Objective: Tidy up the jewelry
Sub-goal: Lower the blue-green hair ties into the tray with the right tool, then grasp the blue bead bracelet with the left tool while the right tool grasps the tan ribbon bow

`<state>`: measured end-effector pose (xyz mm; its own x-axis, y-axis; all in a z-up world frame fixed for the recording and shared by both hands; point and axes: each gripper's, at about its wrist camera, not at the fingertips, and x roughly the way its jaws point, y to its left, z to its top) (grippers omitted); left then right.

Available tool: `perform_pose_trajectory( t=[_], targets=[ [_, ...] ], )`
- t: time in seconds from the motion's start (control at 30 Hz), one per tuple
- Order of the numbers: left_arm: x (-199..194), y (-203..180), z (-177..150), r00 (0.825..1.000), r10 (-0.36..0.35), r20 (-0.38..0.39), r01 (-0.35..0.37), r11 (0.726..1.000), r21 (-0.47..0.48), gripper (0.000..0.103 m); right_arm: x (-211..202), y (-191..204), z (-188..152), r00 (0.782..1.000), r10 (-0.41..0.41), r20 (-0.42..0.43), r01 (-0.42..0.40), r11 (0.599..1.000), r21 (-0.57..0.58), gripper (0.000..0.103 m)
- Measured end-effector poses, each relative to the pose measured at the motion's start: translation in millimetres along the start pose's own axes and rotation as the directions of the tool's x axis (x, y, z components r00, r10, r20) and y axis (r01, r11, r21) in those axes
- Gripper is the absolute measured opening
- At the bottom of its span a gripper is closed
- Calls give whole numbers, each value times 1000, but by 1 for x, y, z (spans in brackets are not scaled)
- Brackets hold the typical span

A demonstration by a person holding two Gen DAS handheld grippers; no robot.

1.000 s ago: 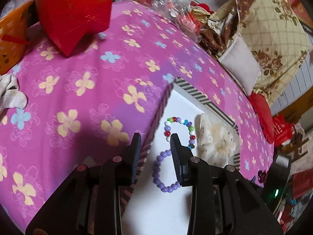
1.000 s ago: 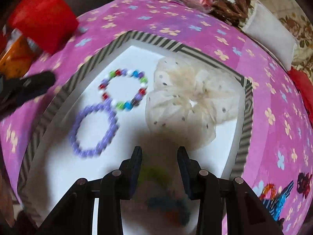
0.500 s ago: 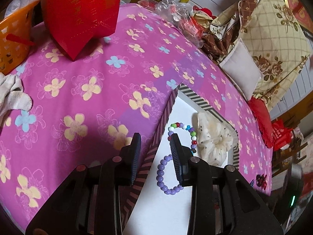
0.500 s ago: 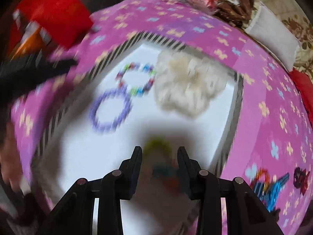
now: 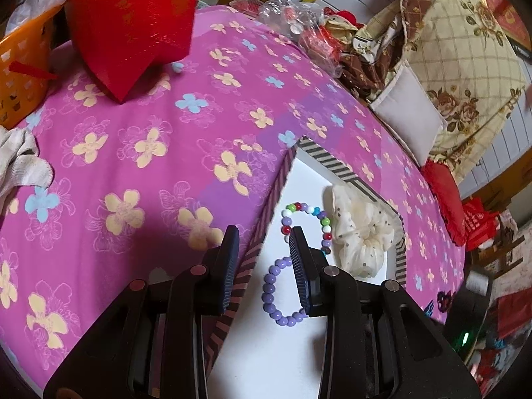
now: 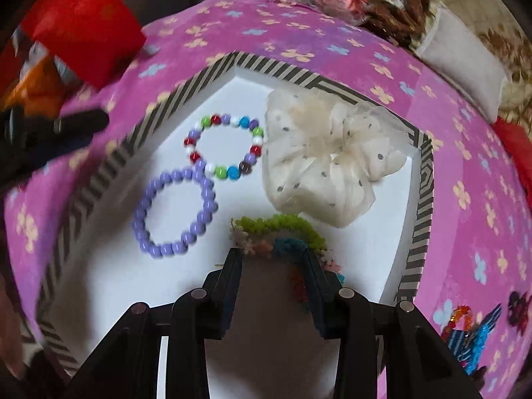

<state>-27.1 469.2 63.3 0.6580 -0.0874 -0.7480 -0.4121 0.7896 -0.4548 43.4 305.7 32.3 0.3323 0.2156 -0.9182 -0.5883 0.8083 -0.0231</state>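
A white box with a black-striped rim lies on the pink flowered cloth. Inside it are a purple bead bracelet, a multi-coloured bead bracelet and a cream dotted scrunchie. A fuzzy green, teal and orange scrunchie rests on the box floor at the tips of my right gripper. That gripper is open, with its pads off the scrunchie. My left gripper hovers open over the box's left wall, gripping nothing.
A red gift bag and an orange basket stand at the far left, with a white cloth beside them. Wrapped clutter and pillows line the far side. Coloured hair clips lie right of the box.
My right gripper has drawn back from the fuzzy scrunchie, which has gone from between the fingers to their tips and is now sharp. The left gripper has hardly shifted.
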Motion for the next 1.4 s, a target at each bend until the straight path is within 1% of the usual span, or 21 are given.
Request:
perform_pose_trajectory(
  t=[0.03, 0.1, 0.2, 0.23, 0.3, 0.33, 0.43, 0.5, 0.53, 0.6, 0.67, 0.73, 0.8, 0.83, 0.9, 0.97, 1.03, 1.1, 1.17, 1.23, 1.4],
  targets=[
    [0, -3, -1, 1000, -2, -3, 2, 1000, 9, 30, -9, -6, -1, 999, 36, 15, -36, 999, 30, 36],
    [0, -10, -3, 1000, -4, -7, 5, 999, 39, 30, -27, -13, -6, 997, 60, 44, -62, 997, 49, 36],
    [-1, -24, -8, 1000, -10, -9, 11, 997, 76, 30, -74, -46, -29, 994, 26, 105, -35, 996, 88, 36],
    [-1, -29, -10, 1000, -14, -11, 15, 996, 87, 30, -90, -64, -41, 992, 11, 123, -26, 992, 122, 37],
    [-1, -40, -16, 1000, -21, -16, 22, 993, 116, 30, -120, -104, -69, 987, -34, 154, 2, 979, 205, 43],
    [-2, -47, -20, 1000, -21, -17, 23, 991, 135, 30, -130, -121, -82, 985, -58, 164, 17, 971, 240, 43],
    [-7, -75, -35, 1000, -21, -7, 22, 977, 214, 30, -163, -189, -147, 972, -180, 152, 112, 919, 378, 44],
    [-12, -96, -47, 999, -35, -3, 35, 963, 269, 30, -171, -218, -181, 970, -210, 119, 140, 891, 432, 44],
    [-14, -108, -56, 999, -50, -10, 51, 953, 298, 30, -174, -235, -206, 971, -217, 95, 150, 873, 464, 44],
    [-16, -132, -75, 995, -91, -40, 99, 934, 344, 32, -175, -252, -235, 973, -216, 75, 151, 853, 499, 44],
    [-16, -151, -94, 989, -127, -74, 146, 918, 368, 33, -173, -265, -263, 979, -192, 72, 125, 836, 535, 44],
    [-13, -174, -116, 979, -154, -133, 194, 901, 389, 33, -169, -275, -281, 983, -165, 82, 93, 829, 551, 44],
    [-9, -196, -142, 967, -175, -186, 239, 877, 416, 33, -164, -278, -290, 984, -156, 89, 82, 832, 549, 44],
    [-7, -205, -153, 964, -172, -203, 246, 868, 432, 33, -160, -280, -293, 984, -146, 99, 69, 834, 547, 44],
    [0, -222, -177, 956, -157, -249, 260, 846, 465, 33, -150, -280, -292, 986, -110, 121, 27, 840, 542, 44],
    [11, -236, -194, 947, -134, -291, 267, 833, 484, 33, -142, -280, -294, 987, -60, 150, -28, 849, 527, 44],
    [21, -245, -204, 939, -117, -322, 269, 834, 482, 33, -135, -275, -293, 986, -38, 165, -50, 867, 495, 44],
    [31, -255, -208, 928, -116, -355, 281, 843, 459, 33, -131, -269, -293, 984, -41, 172, -44, 885, 463, 44],
    [40, -263, -210, 921, -114, -373, 283, 852, 440, 33, -127, -265, -292, 982, -52, 183, -33, 900, 435, 44],
    [45, -269, -210, 919, -109, -379, 281, 856, 434, 33, -124, -265, -291, 979, -41, 197, -47, 906, 421, 44],
    [59, -285, -209, 922, -87, -377, 258, 865, 430, 33, -117, -267, -286, 975, -3, 224, -89, 913, 397, 44]
  ],
)
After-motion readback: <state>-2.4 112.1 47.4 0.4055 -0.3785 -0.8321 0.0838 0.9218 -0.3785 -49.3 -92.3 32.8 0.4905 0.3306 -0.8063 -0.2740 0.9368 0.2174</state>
